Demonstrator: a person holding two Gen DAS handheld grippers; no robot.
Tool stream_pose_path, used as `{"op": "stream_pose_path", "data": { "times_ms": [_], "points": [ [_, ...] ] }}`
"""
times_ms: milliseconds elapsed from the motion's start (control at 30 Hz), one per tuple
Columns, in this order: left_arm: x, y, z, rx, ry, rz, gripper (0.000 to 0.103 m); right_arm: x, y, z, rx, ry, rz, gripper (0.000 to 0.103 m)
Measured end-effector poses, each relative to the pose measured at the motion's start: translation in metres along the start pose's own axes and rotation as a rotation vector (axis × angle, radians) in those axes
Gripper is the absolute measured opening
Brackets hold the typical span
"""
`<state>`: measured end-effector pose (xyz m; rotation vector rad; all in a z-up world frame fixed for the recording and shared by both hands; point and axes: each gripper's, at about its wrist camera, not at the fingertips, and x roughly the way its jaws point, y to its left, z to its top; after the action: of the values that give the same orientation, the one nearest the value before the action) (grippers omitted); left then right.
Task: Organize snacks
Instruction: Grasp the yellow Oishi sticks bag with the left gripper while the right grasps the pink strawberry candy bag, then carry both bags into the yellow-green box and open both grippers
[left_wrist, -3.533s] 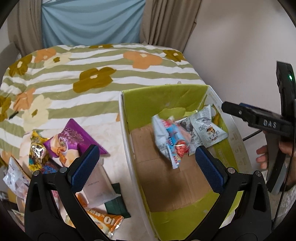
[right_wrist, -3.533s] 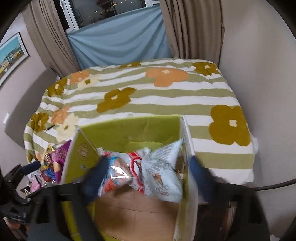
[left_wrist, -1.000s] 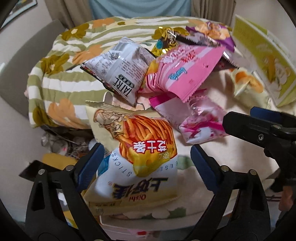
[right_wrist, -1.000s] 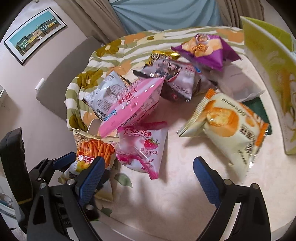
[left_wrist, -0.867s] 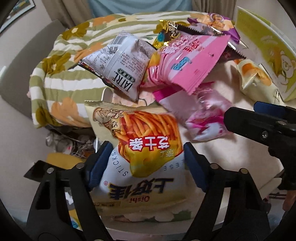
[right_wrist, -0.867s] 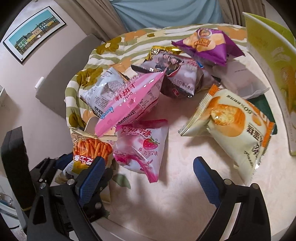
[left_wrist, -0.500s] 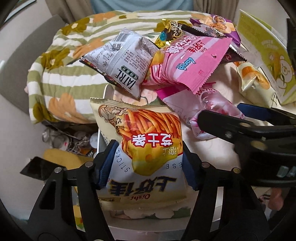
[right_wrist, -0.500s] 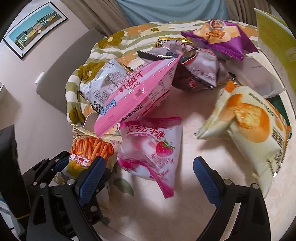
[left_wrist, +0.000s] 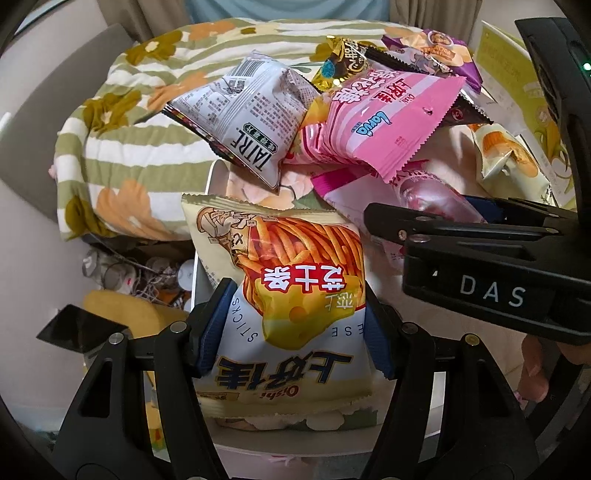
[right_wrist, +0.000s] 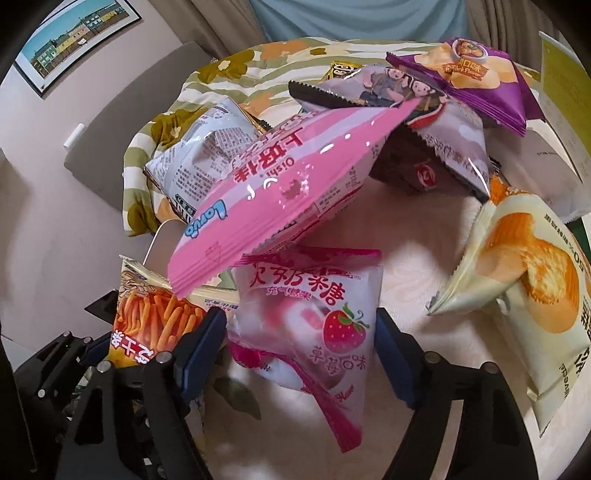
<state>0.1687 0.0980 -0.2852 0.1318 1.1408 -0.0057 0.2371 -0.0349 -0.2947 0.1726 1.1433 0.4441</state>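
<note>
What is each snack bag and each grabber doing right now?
Left hand-held gripper: shut on the cheese sticks bag.
Cheese sticks bag: sealed, pinched on both sides, at the table edge.
Right hand-held gripper: jaws closing, strawberry candy bag between them.
Strawberry candy bag: sealed, lying on the table.
Pink Oishi bag: sealed, propped over the candy bag.
Grey Tatre bag: sealed, tilted.
Purple bag: sealed, at the pile's far end.
</note>
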Motion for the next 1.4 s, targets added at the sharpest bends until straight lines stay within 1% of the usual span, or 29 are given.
{"op": "stream_pose_path", "data": {
  "times_ms": [33,100,300,567,767,900,1000,1233,1400],
  "points": [
    [0.001,0.0,0.0,-0.002,0.001,0.001,0.061,-0.001,0.0,0.0,-0.003,-0.001,-0.003,0.065],
    [0.001,0.0,0.0,-0.002,0.002,0.0,0.061,-0.002,0.001,0.001,-0.013,-0.002,-0.011,0.055],
    [-0.005,0.004,-0.001,-0.005,0.002,-0.015,0.055,-0.011,-0.005,-0.004,-0.005,-0.006,-0.018,0.047],
    [-0.017,0.01,-0.01,-0.033,0.01,-0.065,0.053,-0.03,-0.013,-0.021,0.028,0.013,-0.049,0.045],
    [-0.04,0.013,-0.012,-0.042,-0.008,-0.096,0.053,-0.049,-0.016,-0.035,0.049,0.031,-0.076,0.045],
    [-0.059,0.018,-0.013,-0.061,-0.027,-0.131,0.053,-0.067,-0.018,-0.046,0.055,0.029,-0.094,0.045],
    [-0.075,0.02,-0.014,-0.069,-0.049,-0.16,0.053,-0.085,-0.022,-0.052,0.071,0.011,-0.109,0.045],
    [-0.111,0.024,-0.01,-0.057,-0.105,-0.225,0.053,-0.126,-0.024,-0.055,0.114,-0.072,-0.157,0.045],
    [-0.136,0.019,0.004,-0.039,-0.167,-0.267,0.053,-0.154,-0.025,-0.055,0.134,-0.134,-0.181,0.045]
  ]
}}
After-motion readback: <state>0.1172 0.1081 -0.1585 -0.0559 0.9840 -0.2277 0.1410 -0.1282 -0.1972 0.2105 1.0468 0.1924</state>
